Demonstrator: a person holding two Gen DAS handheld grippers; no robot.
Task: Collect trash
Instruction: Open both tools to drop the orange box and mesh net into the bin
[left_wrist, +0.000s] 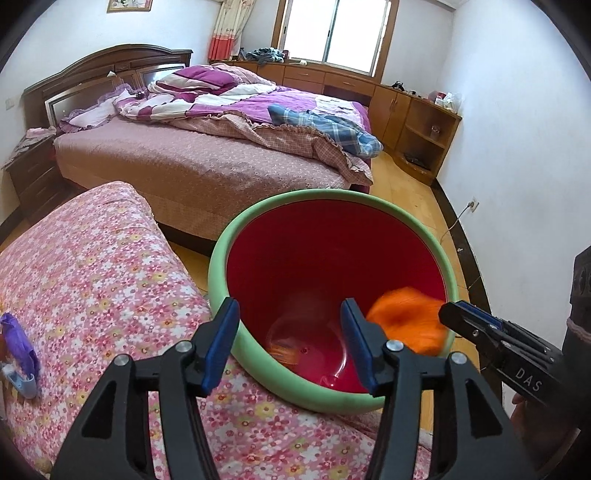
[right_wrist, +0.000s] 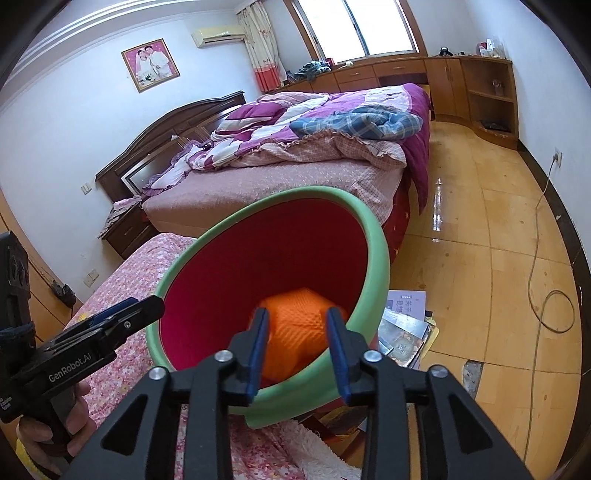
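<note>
Bin: green-rimmed red bin (left_wrist: 332, 206) stands just beside the flowered bed's (left_wrist: 92, 266) edge.
Trash: orange wad (right_wrist: 299, 332) inside the bin, against its near wall.
Left gripper (left_wrist: 290, 343): jaws apart, empty, over the rim.
Right gripper (right_wrist: 297, 350): jaws apart around the wad; contact unclear.
Left edge of bed: purple wrapper (left_wrist: 18, 343).

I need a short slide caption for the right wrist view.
Open right gripper over a red bin with an orange wad inside.
</note>
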